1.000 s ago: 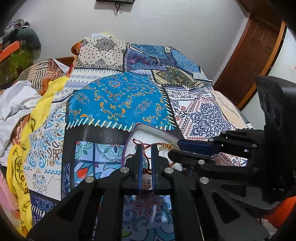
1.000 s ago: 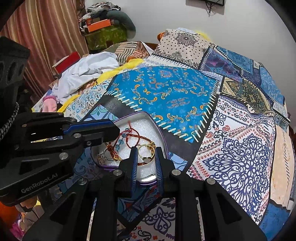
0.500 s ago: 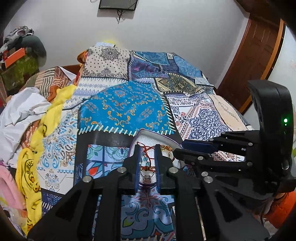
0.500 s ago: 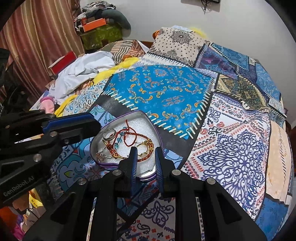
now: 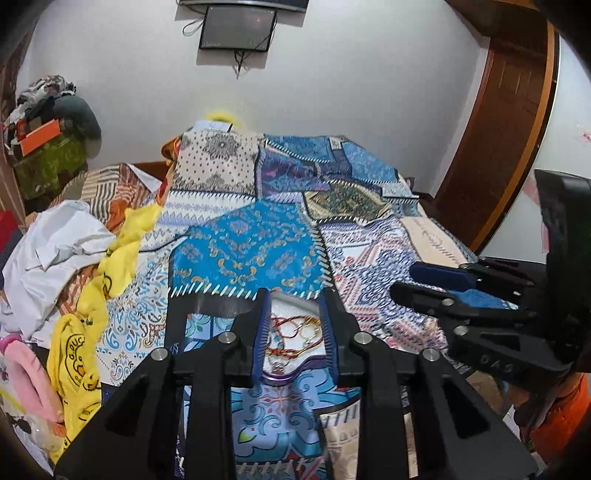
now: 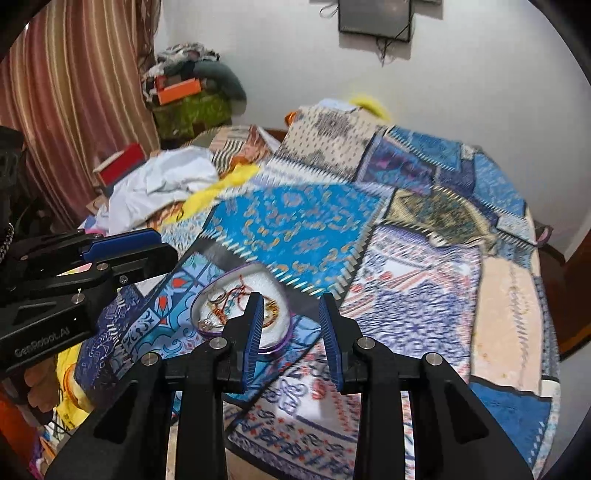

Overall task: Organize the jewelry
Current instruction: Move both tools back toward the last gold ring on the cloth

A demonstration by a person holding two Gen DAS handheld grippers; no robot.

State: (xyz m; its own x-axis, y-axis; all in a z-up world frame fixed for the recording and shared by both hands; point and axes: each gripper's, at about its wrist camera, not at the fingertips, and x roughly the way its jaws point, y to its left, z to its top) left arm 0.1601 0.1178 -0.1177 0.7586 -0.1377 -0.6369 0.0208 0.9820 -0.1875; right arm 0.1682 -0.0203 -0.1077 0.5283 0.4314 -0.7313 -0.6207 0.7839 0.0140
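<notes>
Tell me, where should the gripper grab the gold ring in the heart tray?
Probably its raised rim, coming straight down from above. The gold ring lies flat on white padding in the heart tray, tangled with red thread, so a side approach would hit the tray wall.

A patchwork bedspread (image 5: 255,254) in blue, cream and purple panels covered the bed. Left of the bedspread lay crumpled white cloth (image 5: 48,254), a yellow printed cloth (image 5: 92,314) and a pink item (image 5: 26,376). Beyond the bedspread's left corner stood a clothes pile (image 6: 192,92) holding an orange box (image 6: 177,90), beside a striped curtain (image 6: 74,92). A dark screen (image 5: 237,31) hung on the wall above the bedspread; a wooden door (image 5: 502,122) stood to its right
</notes>
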